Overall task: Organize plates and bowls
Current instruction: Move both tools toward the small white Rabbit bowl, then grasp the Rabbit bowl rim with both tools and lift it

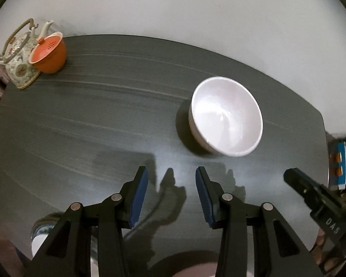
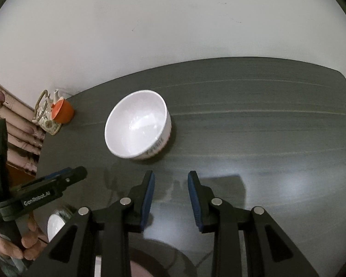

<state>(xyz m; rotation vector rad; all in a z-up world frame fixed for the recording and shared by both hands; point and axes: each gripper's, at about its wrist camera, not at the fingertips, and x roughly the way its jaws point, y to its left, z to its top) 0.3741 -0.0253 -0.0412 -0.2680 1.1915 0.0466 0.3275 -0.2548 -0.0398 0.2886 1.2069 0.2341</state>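
Hovering over a dark grey table (image 1: 80,124), both grippers point steeply down with their jaws apart and nothing between the blue pads. The left gripper (image 1: 171,173) hangs above bare tabletop, and the white bowl (image 1: 227,116) stands upright on the table just ahead of it and to its right. From the right wrist view, the right gripper (image 2: 170,176) is also empty and open, with the same bowl (image 2: 138,124) ahead and slightly left of it; printed lettering shows on the bowl's outer wall but is too blurred to read. At the table's far left corner, by the white wall (image 2: 173,23), a patterned teapot (image 1: 18,64) stands touching an orange cup (image 1: 49,54). A hand (image 2: 16,242) grips the handle of the left gripper at the lower left of the right wrist view.
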